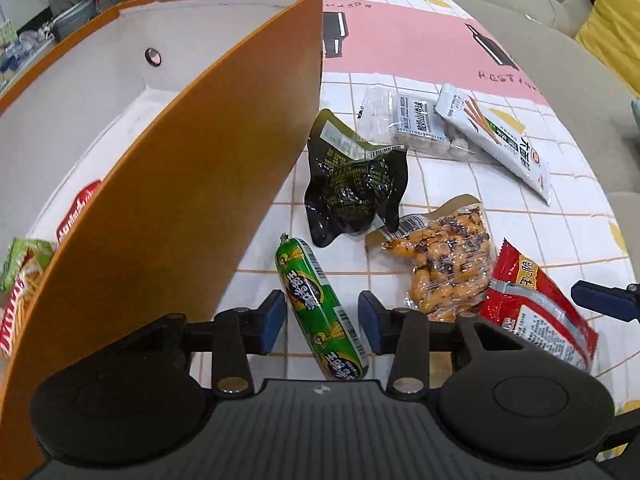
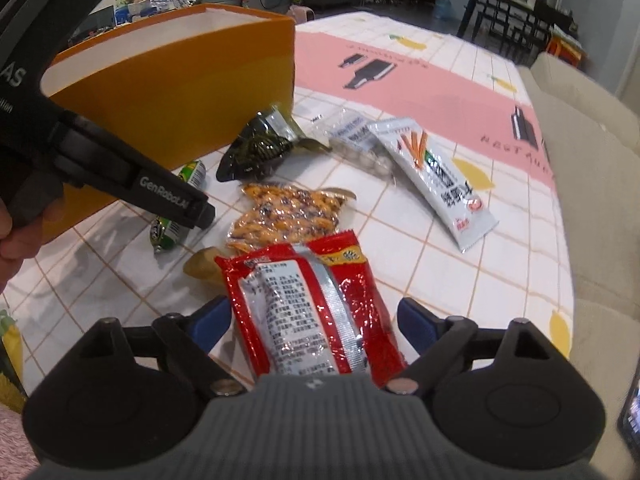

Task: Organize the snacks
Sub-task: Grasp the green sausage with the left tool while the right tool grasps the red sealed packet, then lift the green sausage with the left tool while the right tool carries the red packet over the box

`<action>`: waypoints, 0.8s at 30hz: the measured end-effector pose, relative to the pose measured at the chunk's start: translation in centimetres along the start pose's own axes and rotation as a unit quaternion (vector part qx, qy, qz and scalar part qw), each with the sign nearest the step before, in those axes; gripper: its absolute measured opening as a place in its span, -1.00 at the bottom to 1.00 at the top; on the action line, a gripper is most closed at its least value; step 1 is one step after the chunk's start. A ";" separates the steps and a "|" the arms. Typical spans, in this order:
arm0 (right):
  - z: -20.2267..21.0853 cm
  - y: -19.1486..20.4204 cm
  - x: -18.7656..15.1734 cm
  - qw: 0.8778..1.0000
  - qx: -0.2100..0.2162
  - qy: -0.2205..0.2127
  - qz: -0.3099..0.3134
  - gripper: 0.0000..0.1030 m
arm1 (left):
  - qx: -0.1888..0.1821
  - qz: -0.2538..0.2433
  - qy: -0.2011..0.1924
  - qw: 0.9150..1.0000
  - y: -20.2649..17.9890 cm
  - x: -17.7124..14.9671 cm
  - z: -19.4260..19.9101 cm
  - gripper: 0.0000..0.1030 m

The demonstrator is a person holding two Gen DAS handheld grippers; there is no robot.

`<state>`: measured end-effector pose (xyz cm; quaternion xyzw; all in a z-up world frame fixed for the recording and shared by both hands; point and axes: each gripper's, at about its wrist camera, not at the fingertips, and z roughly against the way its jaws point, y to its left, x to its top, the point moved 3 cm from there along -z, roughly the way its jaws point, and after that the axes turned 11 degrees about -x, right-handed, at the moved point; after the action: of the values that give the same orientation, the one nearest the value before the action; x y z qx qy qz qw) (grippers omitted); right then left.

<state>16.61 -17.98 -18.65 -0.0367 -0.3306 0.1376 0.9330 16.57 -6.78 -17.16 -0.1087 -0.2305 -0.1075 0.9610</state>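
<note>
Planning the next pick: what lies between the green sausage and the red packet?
The clear pack of orange-brown snacks lies between the green sausage and the red packet, its edge apparently tucked under the packet; the left wrist view shows it.

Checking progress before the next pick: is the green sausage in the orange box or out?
Out: the green sausage lies on the tablecloth beside the orange box.

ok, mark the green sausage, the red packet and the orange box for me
green sausage point(image 1: 320, 304), left wrist view, middle of the wrapper.
red packet point(image 2: 312, 312), right wrist view, centre of the back label.
orange box point(image 2: 180, 92), right wrist view, outer side wall.
</note>
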 end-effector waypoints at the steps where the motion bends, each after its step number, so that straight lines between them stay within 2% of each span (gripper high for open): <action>1: -0.2 -0.1 0.0 1.000 0.004 0.005 -0.006 0.69 | 0.001 -0.004 0.000 1.000 0.0 0.0 0.0 -0.23; 6: -0.7 -0.4 -0.1 0.999 0.014 0.023 -0.026 0.69 | -0.012 -0.024 0.004 1.000 -0.3 -0.4 0.2 -0.34; 11: -0.5 -0.6 -0.3 0.998 0.009 0.045 -0.036 0.66 | -0.044 -0.066 0.036 0.996 -1.3 -1.8 1.1 -0.39; 16: -0.1 -1.0 -0.7 0.997 0.010 0.054 -0.048 0.69 | -0.057 -0.104 0.065 0.991 -2.2 -3.4 1.9 -0.39; 18: -0.2 -1.1 -0.6 0.998 -0.005 0.049 -0.037 0.78 | -0.048 -0.108 0.063 0.991 -2.2 -3.6 1.9 -0.25; 20: -0.5 -1.3 -0.5 0.998 -0.014 0.051 -0.032 0.84 | -0.038 -0.091 0.063 0.993 -1.9 -3.5 1.9 -0.11; 24: -1.2 -1.8 -0.7 0.997 -0.006 0.067 -0.044 0.84 | -0.039 -0.077 0.058 0.995 -1.7 -3.4 1.9 -0.09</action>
<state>17.28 -19.90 -19.76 -0.0369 -0.2692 0.0913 0.9580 12.35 -7.39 -16.87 -0.1215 -0.1780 -0.1961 0.9566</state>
